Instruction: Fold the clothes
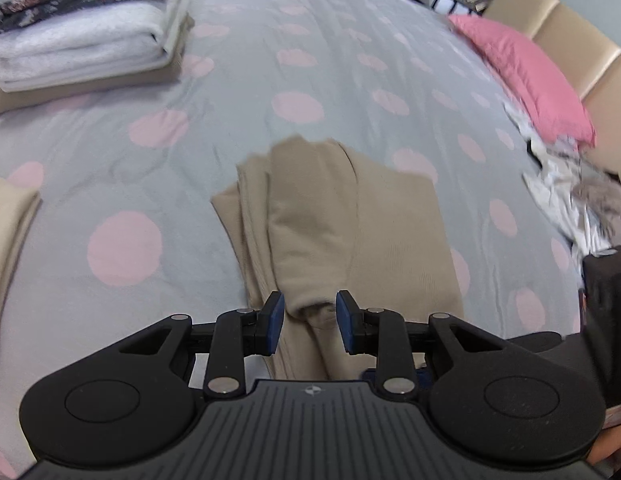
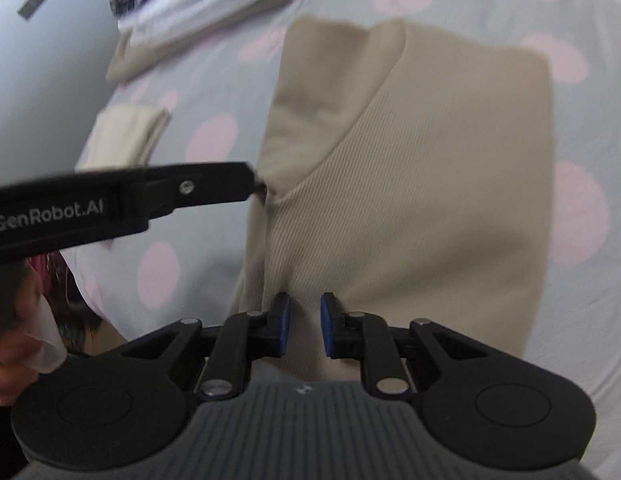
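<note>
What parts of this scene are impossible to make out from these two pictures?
- Near edge of the beige garment: hidden in both views behind each claw's black body.
- Left claw: open around a fold; whether it touches the cloth is unclear.
- Right claw: open; contact with the cloth is unclear.
- Folded stack: blurred in the right view, cut off at the top edge.
- Crumpled pile: blurred in the left view.

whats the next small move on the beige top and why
Probably close the left tool on the sleeve cuff lying between its open fingers. The beige top lies half folded on the bedspread, and the right tool hovers open over it.
</note>
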The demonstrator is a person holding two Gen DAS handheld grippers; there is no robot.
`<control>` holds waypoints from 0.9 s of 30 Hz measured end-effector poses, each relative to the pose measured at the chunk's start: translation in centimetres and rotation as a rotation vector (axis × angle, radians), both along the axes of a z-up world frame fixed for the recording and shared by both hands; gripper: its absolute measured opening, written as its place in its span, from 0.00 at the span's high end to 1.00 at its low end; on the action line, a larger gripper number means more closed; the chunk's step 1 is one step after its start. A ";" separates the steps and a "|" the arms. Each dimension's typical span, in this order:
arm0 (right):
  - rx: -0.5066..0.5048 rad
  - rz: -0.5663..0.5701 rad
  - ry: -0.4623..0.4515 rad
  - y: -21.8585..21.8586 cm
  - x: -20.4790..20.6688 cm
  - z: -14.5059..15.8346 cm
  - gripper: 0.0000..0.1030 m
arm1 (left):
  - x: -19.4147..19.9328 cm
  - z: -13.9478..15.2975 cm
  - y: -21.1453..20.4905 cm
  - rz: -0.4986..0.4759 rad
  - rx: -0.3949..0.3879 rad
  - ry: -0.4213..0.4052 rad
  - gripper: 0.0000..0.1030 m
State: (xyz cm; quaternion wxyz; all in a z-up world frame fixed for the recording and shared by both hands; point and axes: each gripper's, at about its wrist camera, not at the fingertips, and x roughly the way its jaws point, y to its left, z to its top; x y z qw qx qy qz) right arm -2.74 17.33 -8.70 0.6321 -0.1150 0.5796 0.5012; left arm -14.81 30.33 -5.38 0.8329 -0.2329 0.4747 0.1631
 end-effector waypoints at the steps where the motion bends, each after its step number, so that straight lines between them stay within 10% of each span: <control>1: -0.003 0.008 -0.006 0.1 -0.2 -0.3 0.81 | 0.2 -0.5 -0.2 -0.008 -0.003 0.014 0.75; 12: 0.011 0.025 0.030 -0.6 0.3 -0.4 0.79 | 0.4 -3.6 0.9 0.013 -0.050 0.112 0.68; 27: -0.068 -0.116 -0.071 -3.6 7.7 3.0 0.42 | 1.5 -1.9 5.2 0.050 -0.183 0.094 0.47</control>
